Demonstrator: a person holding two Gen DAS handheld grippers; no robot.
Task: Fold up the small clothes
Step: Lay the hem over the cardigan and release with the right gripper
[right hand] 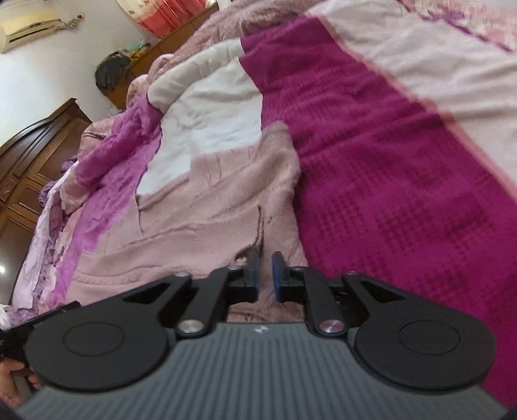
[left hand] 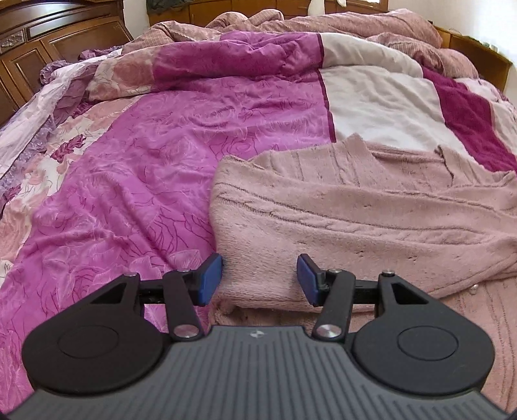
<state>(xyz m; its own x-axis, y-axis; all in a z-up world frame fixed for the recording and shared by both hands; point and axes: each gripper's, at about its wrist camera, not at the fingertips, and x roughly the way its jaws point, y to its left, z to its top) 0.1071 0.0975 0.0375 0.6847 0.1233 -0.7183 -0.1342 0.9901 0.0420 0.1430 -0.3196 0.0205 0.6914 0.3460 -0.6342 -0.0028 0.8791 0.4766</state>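
Note:
A fuzzy pale pink knit sweater (left hand: 355, 213) lies spread on the bed, partly folded over itself, with small buttons showing at its near right. My left gripper (left hand: 260, 278) hangs over the sweater's near left corner. It is open, its blue pads (left hand: 211, 279) well apart with fabric below them, not pinched. In the right wrist view the same sweater (right hand: 200, 206) runs from the centre to the left. My right gripper (right hand: 266, 273) hovers above the sweater's near right edge. Only a narrow gap separates its pads, and nothing is caught between them.
The bed carries a magenta floral cover (left hand: 145, 161) and a magenta and cream blanket (right hand: 387, 177). Rumpled pink bedding (left hand: 355, 22) is piled at the far side. A dark wooden wardrobe (right hand: 29, 161) stands left. A person's hand (right hand: 13, 381) shows at the lower left.

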